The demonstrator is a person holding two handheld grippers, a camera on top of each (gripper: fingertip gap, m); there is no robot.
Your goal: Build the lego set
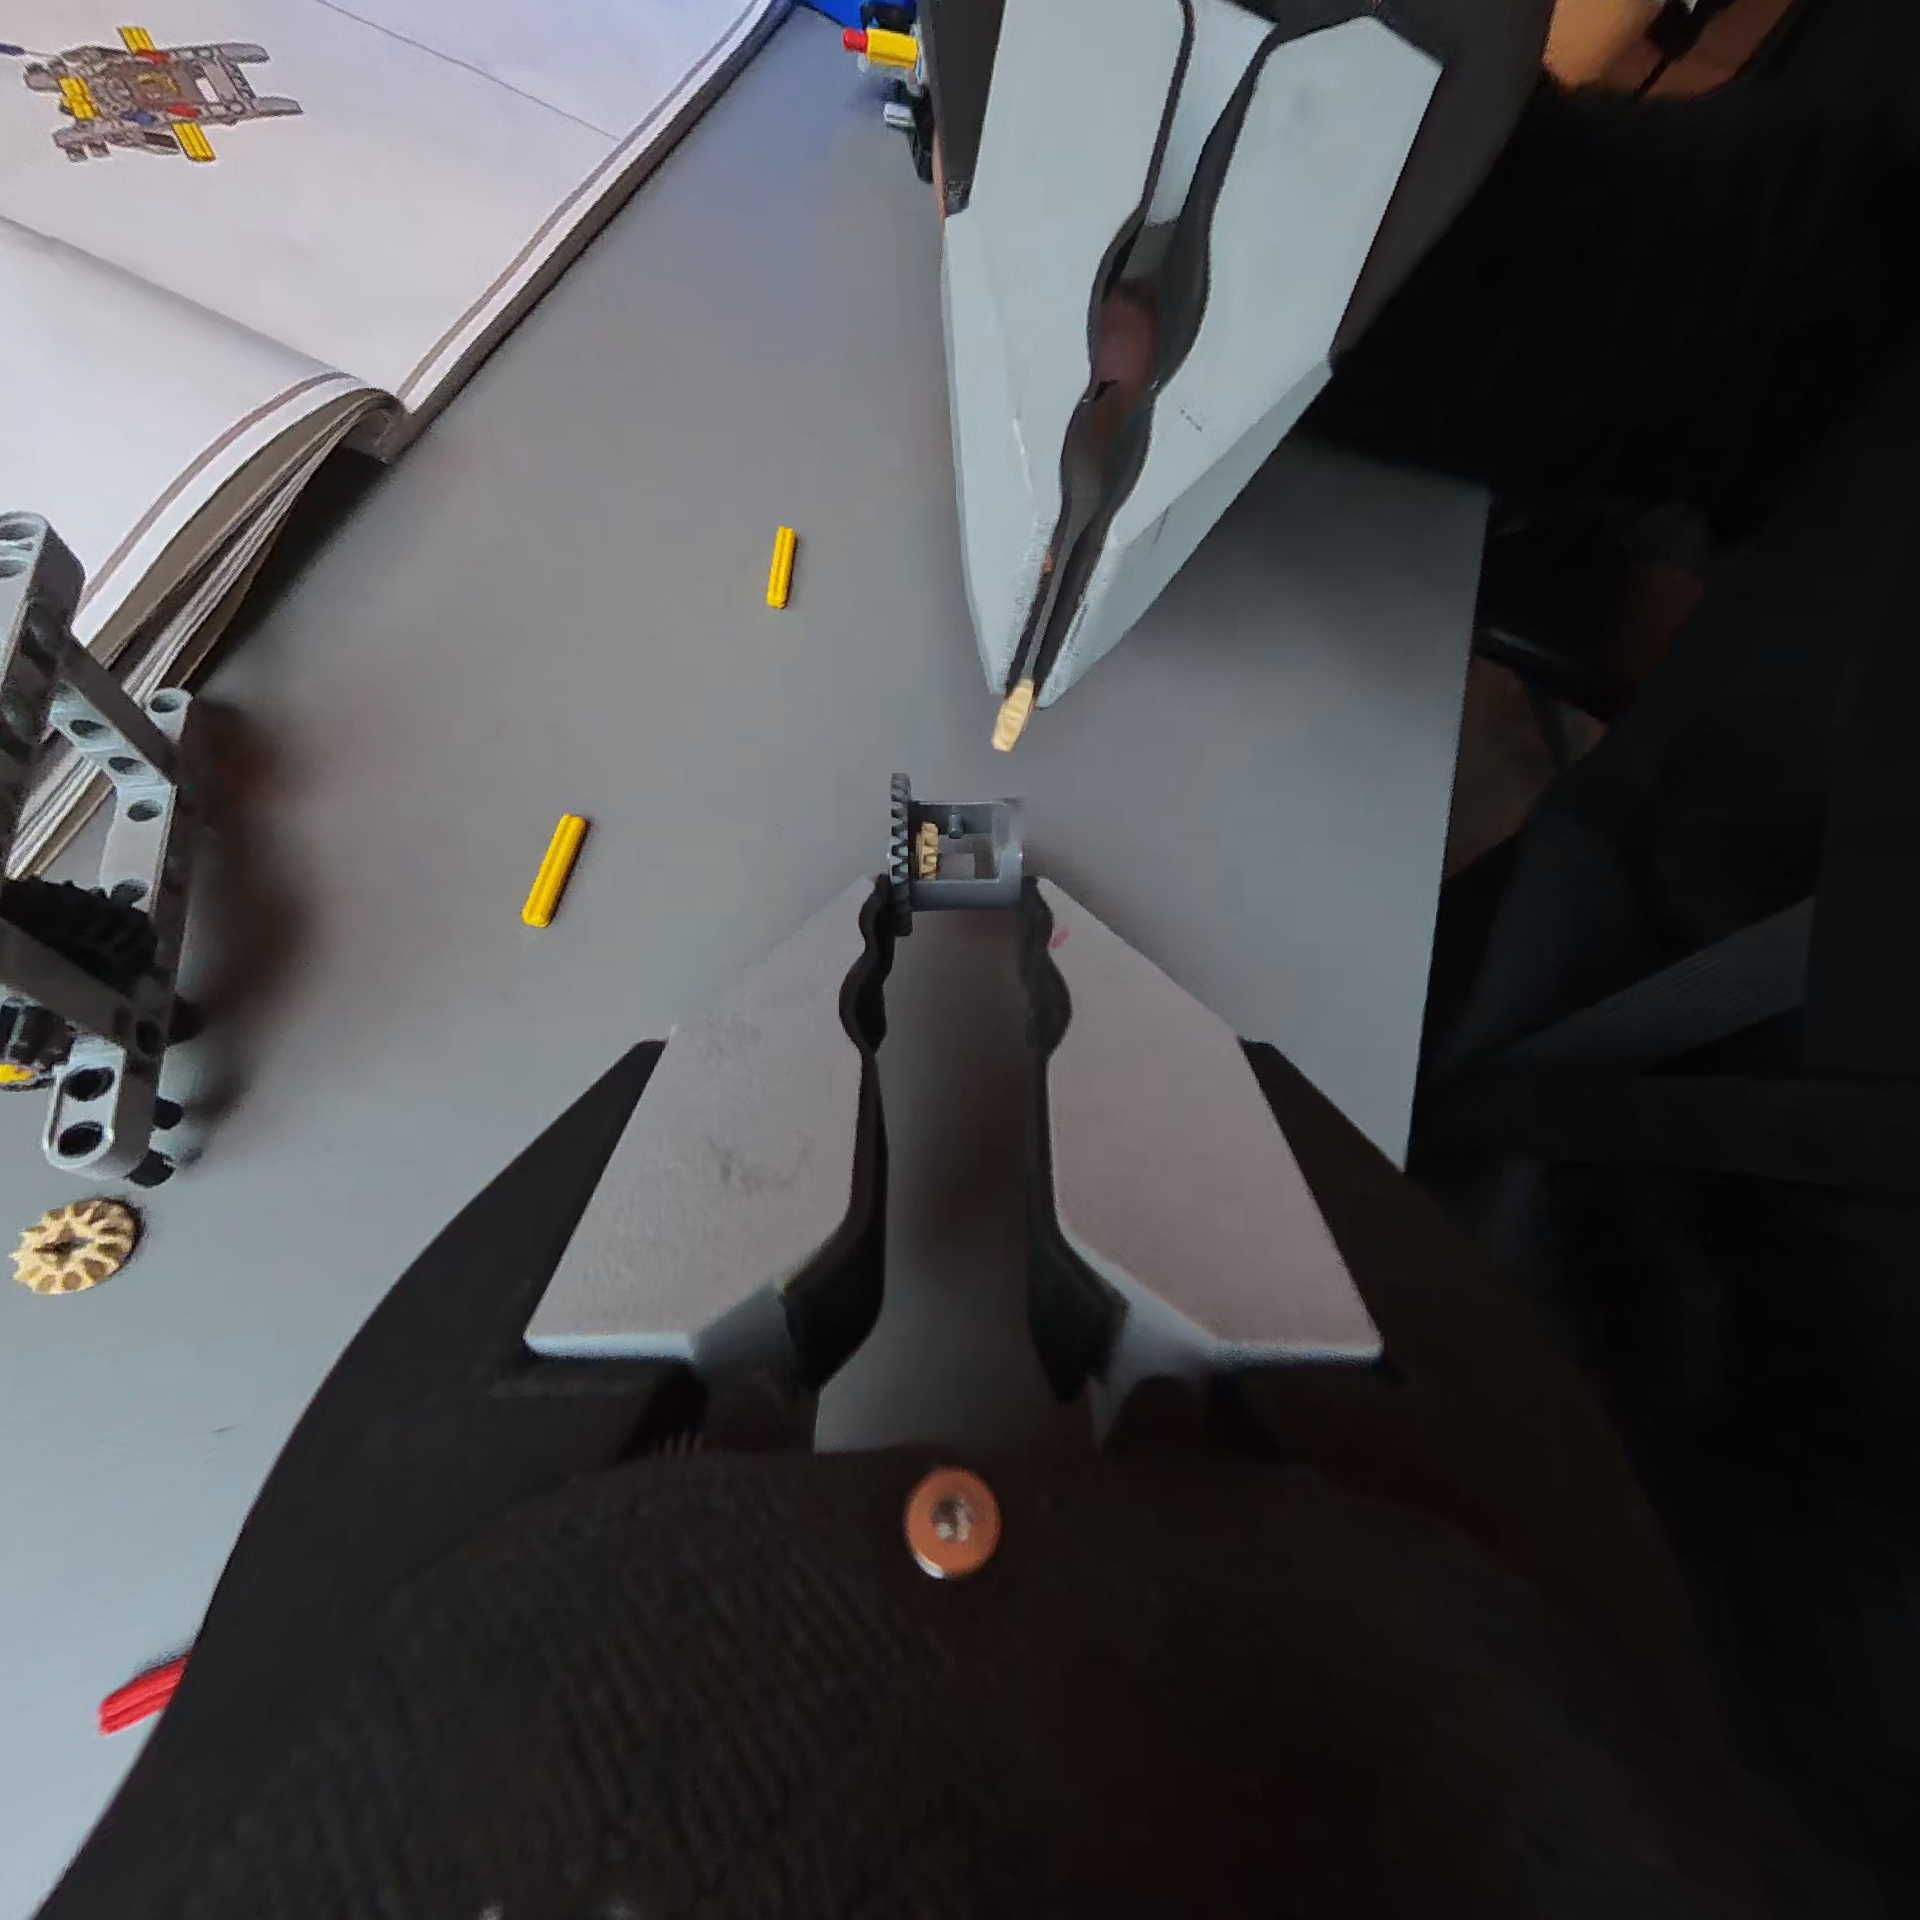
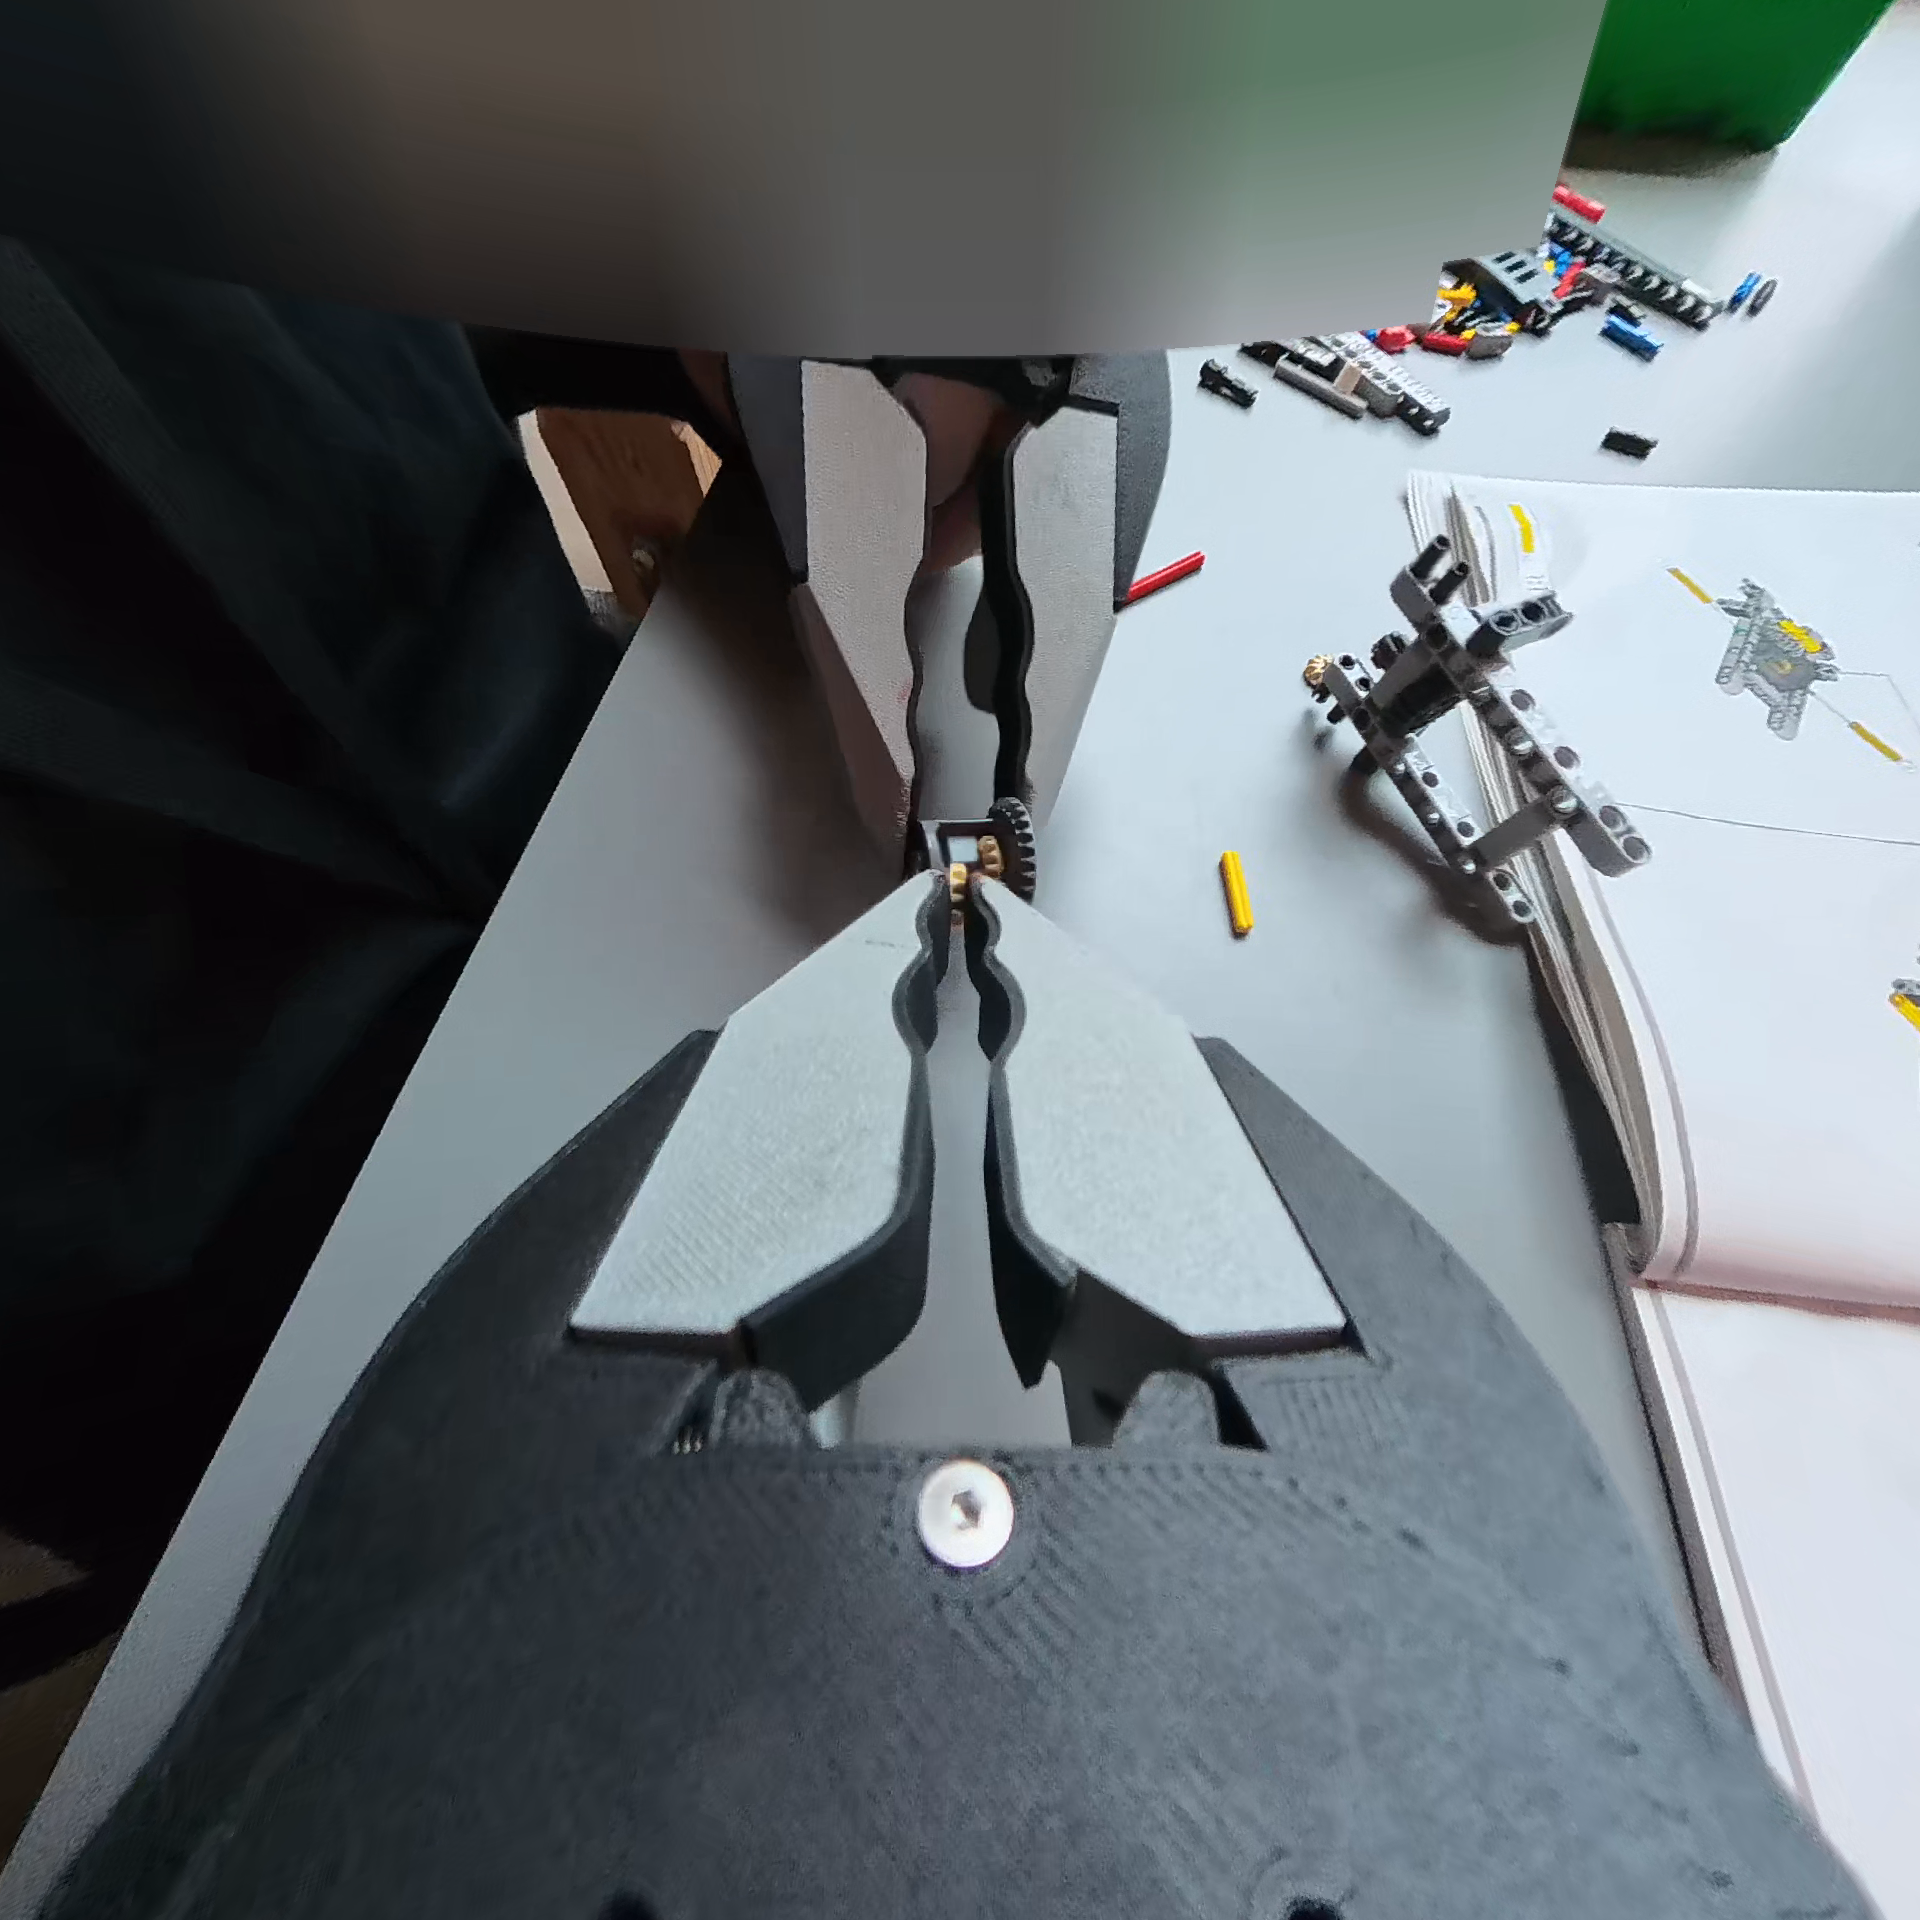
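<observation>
My left gripper [image 1: 956, 896] is shut on a small grey gear housing [image 1: 971, 852] with a dark toothed ring [image 1: 899, 836] on its left side and a tan bevel gear [image 1: 928, 847] inside. It holds it above the grey table. My right gripper [image 1: 1023, 686] comes in from above, shut on a small tan piece [image 1: 1010, 720] just short of the housing. In the right wrist view my right gripper [image 2: 961, 896] holds the tan piece [image 2: 964, 888] at the housing [image 2: 966, 840]. The left gripper [image 2: 971, 810] faces it.
Two yellow axles [image 1: 781, 567] [image 1: 554, 871], a loose tan gear [image 1: 73, 1245] and a red axle [image 1: 140, 1696] lie on the table [image 1: 623, 675]. A partial grey and black frame [image 2: 1475, 717] leans on the open instruction book [image 2: 1766, 935]. Several loose parts [image 2: 1538, 301] lie by a green bin [image 2: 1714, 73]. The grippers are tip to tip, or close to it.
</observation>
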